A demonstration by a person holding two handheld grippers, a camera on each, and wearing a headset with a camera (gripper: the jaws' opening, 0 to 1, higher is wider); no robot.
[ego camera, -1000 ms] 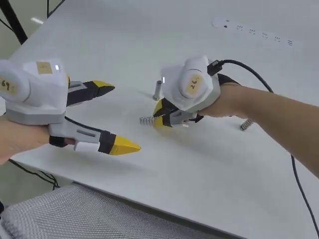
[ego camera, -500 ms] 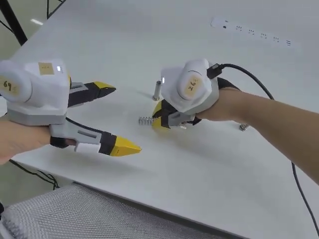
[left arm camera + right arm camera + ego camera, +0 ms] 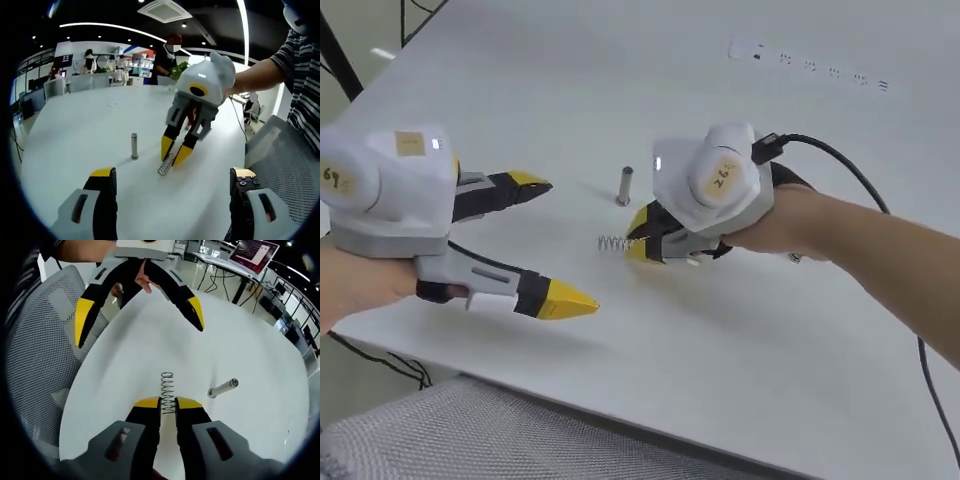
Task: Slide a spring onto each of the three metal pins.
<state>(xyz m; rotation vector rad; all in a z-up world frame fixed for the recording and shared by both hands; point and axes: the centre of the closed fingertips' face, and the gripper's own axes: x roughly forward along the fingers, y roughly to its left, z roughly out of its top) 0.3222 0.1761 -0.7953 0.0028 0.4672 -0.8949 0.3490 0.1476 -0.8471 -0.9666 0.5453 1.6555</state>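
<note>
So the spring [image 3: 611,243] is down on the table [image 3: 740,340], roughly in the middle. One end is pinched between the jaws of the right gripper [image 3: 638,238], and the free end sticks out to the left. The pin [image 3: 624,186] stands upright just behind the spring, close but not touching. The left gripper [image 3: 567,241] is off to the left near the front edge, jaws spread wide, facing the right one with the spring between them. A power strip [image 3: 810,68] lies way at the back, and a mesh chair [image 3: 470,440] sits in front of the near edge.

place: open office | white desks [image 3: 222,262], mesh chair [image 3: 470,435], monitor [image 3: 257,251], ceiling vent [image 3: 162,9]
</note>
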